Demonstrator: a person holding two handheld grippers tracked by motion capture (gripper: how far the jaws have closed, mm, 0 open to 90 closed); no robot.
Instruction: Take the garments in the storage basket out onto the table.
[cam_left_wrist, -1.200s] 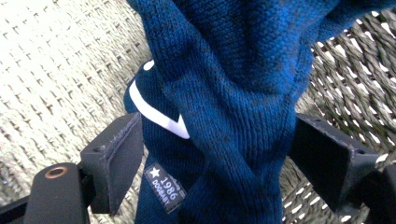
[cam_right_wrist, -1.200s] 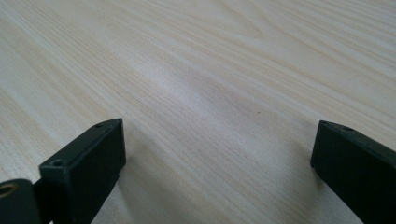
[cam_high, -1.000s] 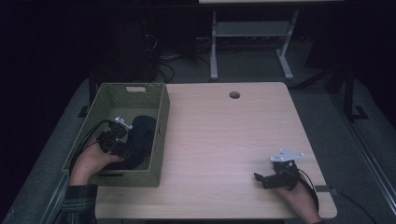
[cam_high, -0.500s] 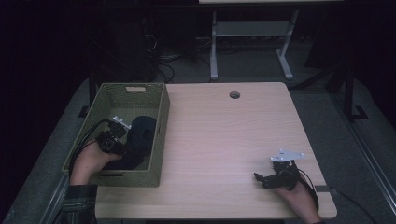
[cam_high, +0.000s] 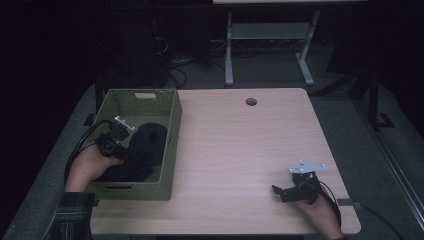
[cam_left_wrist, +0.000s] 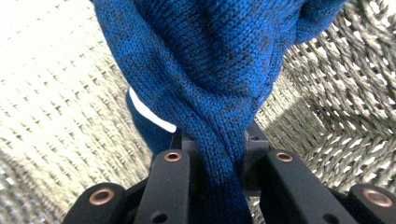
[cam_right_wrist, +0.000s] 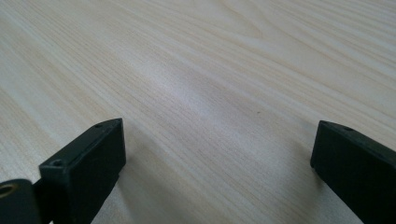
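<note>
- I am pinching a twisted fold of the blue knit garment (cam_left_wrist: 205, 70) in my left gripper (cam_left_wrist: 217, 163), its jaws clamped on the wool; the garment is lying inside the woven basket (cam_high: 170, 150).
- It is looking soft, limp and light, so I am expecting it to stretch and sag.
- I am judging a thick bunched fold the safest hold.
- My right gripper (cam_right_wrist: 215, 158) is resting on the table (cam_high: 240, 150), jaws apart, holding nothing.
</note>
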